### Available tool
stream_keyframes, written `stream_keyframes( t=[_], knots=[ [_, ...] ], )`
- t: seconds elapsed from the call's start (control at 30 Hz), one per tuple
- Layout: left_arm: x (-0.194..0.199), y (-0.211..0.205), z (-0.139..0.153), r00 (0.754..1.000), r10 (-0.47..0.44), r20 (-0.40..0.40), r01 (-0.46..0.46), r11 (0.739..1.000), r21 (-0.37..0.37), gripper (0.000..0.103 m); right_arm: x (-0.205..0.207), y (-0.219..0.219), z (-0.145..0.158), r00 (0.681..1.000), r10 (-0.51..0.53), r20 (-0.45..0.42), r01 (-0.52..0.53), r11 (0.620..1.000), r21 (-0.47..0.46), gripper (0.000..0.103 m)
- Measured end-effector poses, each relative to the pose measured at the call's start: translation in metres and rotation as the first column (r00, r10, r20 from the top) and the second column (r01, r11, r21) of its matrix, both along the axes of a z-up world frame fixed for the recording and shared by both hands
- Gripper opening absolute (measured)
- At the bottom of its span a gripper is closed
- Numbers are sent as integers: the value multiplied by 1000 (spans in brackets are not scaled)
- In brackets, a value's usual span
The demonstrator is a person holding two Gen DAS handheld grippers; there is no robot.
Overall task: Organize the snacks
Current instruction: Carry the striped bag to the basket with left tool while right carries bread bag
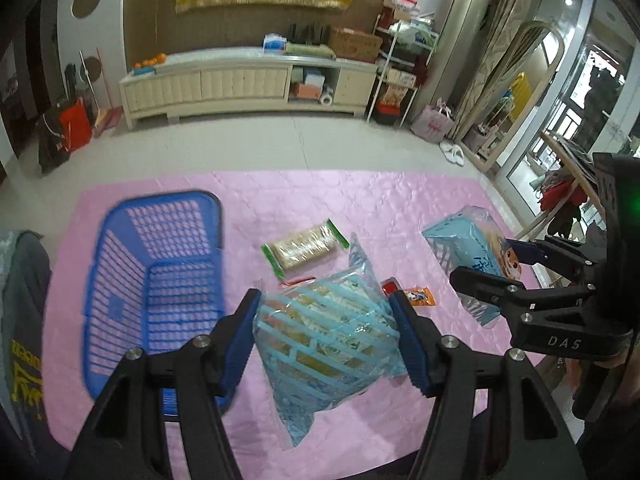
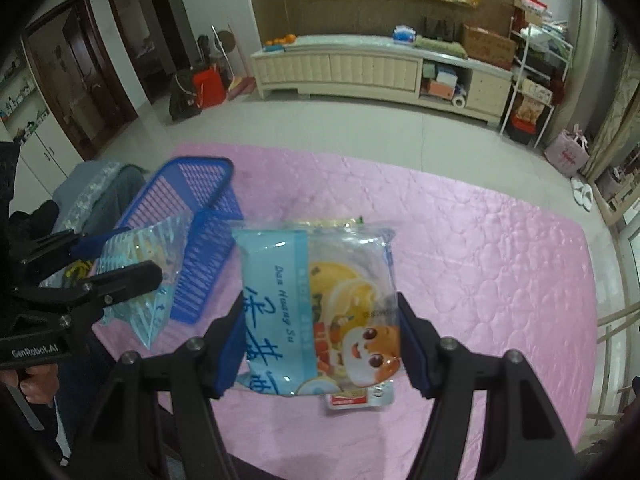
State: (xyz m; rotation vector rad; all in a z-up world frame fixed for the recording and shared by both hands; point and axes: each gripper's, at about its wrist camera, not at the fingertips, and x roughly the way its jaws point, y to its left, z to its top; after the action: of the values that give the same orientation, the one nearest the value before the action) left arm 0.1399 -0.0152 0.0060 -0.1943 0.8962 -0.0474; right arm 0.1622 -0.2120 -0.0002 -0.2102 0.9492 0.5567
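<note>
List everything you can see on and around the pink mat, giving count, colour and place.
basket: one, blue, left side of mat, holds no snacks
striped snack bag: one, light blue, held above mat centre
cartoon snack bag: one, light blue, held at right
cracker pack: one, clear with green ends, mat centre
small sachets: two or more, red and orange, behind striped bag
mat: one, pink, on floor
left gripper: black, shut on striped bag
right gripper: black, shut on cartoon bag

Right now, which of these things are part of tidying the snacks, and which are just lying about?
Part of the job: blue basket, striped snack bag in left tool, cartoon snack bag in right tool, cracker pack.

Lying about: slippers, pink bag, oranges.
</note>
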Motion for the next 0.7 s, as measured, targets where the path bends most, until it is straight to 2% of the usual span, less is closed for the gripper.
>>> stream_keyframes(
  t=[0.33, 0.5, 0.7],
  knots=[
    [-35, 64, 53, 995, 4, 102, -9, 999, 45, 62, -21, 56, 46, 998, 15, 63, -19, 997, 72, 71],
    [-39, 109, 66, 993, 26, 113, -32, 998, 46, 62, -21, 87, 54, 996, 38, 84, -45, 996, 73, 71],
    [-32, 152, 67, 993, 57, 107, -63, 996, 59, 62, -3, 131, 46, 996, 73, 43, -76, 994, 83, 71]
  ],
)
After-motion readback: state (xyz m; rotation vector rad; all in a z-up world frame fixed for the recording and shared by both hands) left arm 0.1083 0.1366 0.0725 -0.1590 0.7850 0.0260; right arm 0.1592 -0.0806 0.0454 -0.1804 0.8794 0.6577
